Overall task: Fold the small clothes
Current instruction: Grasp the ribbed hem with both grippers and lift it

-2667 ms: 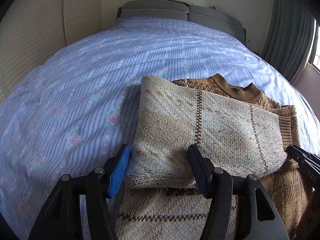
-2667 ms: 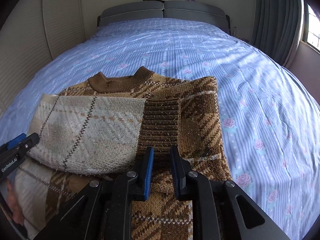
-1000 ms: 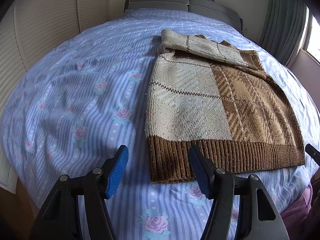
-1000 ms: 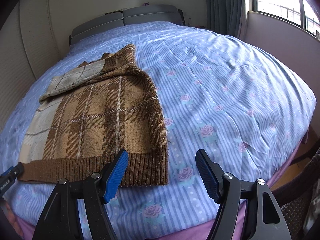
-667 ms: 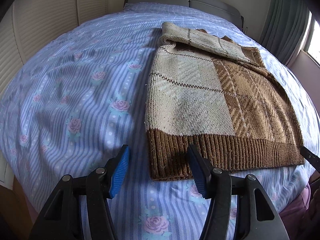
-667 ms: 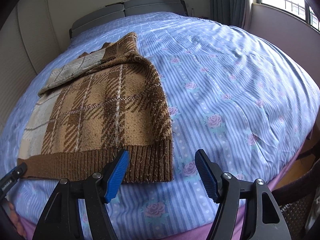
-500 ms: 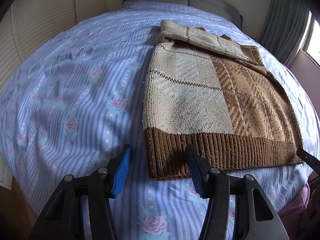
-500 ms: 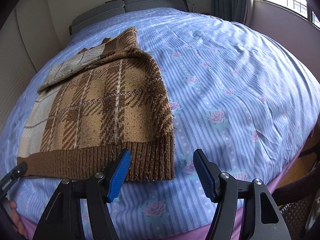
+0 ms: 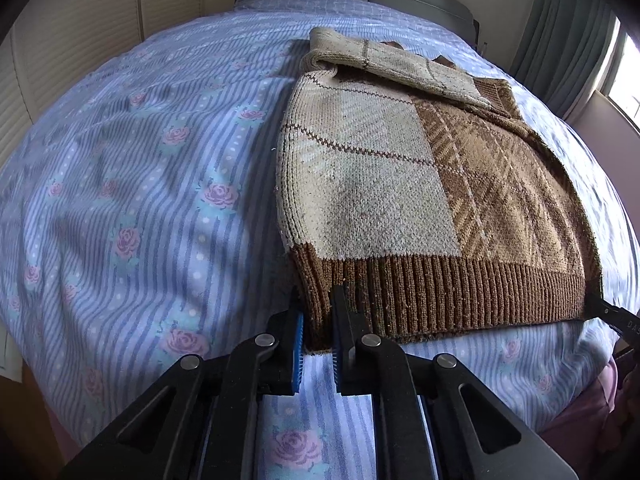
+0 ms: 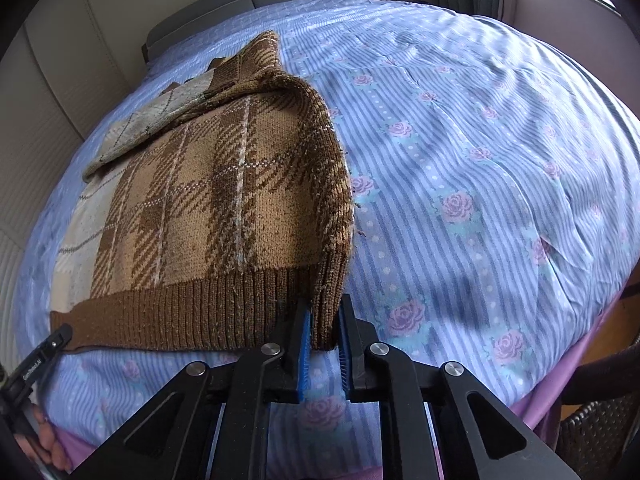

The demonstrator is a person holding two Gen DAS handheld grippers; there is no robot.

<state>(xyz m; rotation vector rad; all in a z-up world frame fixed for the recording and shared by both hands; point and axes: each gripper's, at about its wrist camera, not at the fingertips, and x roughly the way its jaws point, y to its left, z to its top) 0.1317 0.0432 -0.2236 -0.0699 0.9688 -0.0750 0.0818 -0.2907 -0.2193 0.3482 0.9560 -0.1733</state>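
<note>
The knit sweater [image 9: 400,184] lay on the floral bedspread [image 9: 140,200]. The left gripper [image 9: 318,320] and right gripper [image 10: 323,326] each pinched a corner of its ribbed hem [image 10: 192,312]. Thick, soft and floppy, it would likely sag between the corners.

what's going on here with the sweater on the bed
A person is folding a brown and cream knit sweater laid out on a bed with a blue floral sheet, using a handheld tool in each hand. The sleeves are already folded across the chest. The left tool is shut on the left corner of the ribbed hem, and the right tool is shut on the right corner, which bunches up between its pads. The hem has not yet been lifted off the bed.
</note>
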